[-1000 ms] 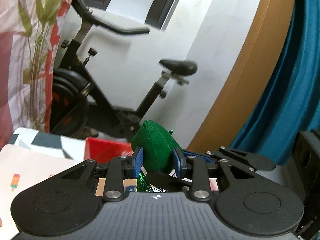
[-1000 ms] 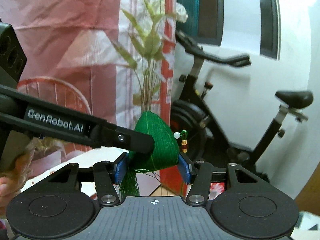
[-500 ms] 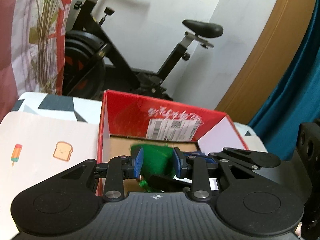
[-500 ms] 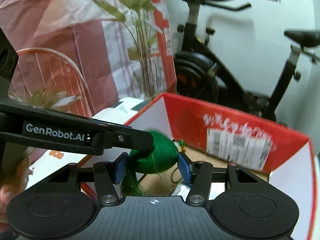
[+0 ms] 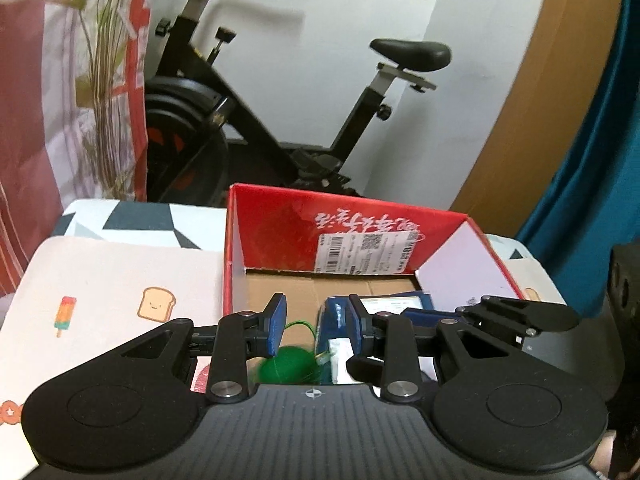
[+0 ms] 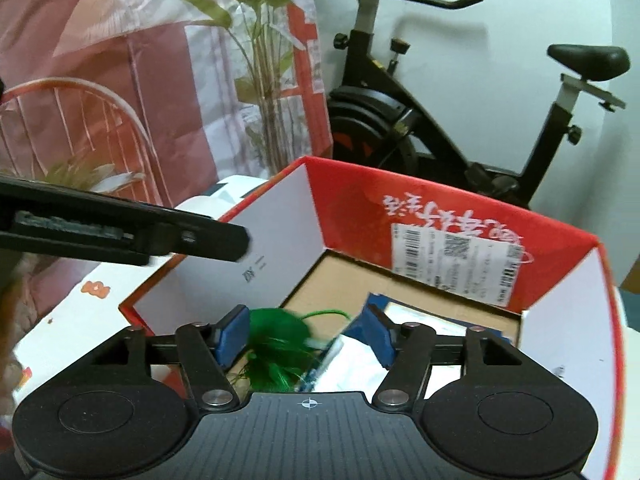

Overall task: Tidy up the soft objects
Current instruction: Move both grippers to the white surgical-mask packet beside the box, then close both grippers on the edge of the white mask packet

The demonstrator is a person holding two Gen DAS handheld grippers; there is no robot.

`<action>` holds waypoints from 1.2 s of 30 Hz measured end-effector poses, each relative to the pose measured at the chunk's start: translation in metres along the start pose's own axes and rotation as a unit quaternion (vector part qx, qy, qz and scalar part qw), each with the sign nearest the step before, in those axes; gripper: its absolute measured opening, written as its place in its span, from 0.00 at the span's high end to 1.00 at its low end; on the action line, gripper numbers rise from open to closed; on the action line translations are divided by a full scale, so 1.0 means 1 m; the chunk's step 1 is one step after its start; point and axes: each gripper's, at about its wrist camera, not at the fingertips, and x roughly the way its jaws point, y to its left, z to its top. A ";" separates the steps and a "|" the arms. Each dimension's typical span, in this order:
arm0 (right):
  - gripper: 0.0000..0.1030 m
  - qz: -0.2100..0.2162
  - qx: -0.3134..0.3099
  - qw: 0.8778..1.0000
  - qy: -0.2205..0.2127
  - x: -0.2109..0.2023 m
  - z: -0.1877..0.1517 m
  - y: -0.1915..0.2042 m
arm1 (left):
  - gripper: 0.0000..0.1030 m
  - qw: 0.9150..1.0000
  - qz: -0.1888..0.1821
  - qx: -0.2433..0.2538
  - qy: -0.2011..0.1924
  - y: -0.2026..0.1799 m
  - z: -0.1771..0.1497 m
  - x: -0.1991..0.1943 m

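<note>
The green tassel ornament (image 6: 276,344) lies low in the red box (image 6: 348,208), just inside the opening right claw's (image 6: 306,338) left pad, ungripped; the left claw (image 5: 316,330) stands apart, holding nothing.

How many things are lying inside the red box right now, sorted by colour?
Green: 1, the green woven pouch with its tassel.
Blue and white: 1, the flat blue packet beside it, though more may lie hidden under it.
Total: 2 things seen in the red cardboard box.
</note>
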 end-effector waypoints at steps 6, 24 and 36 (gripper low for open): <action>0.41 -0.005 0.025 0.999 -0.028 -0.040 -0.012 -0.011 | 0.67 1.000 -0.010 0.012 -0.015 -0.007 -0.013 -0.030; 0.41 -0.053 0.095 0.993 -0.038 -0.120 -0.111 -0.028 | 0.67 1.000 -0.005 0.009 0.029 -0.008 -0.084 -0.061; 0.40 -0.065 0.116 0.990 0.051 -0.095 -0.173 -0.026 | 0.66 0.996 0.005 -0.016 0.083 0.007 -0.107 -0.040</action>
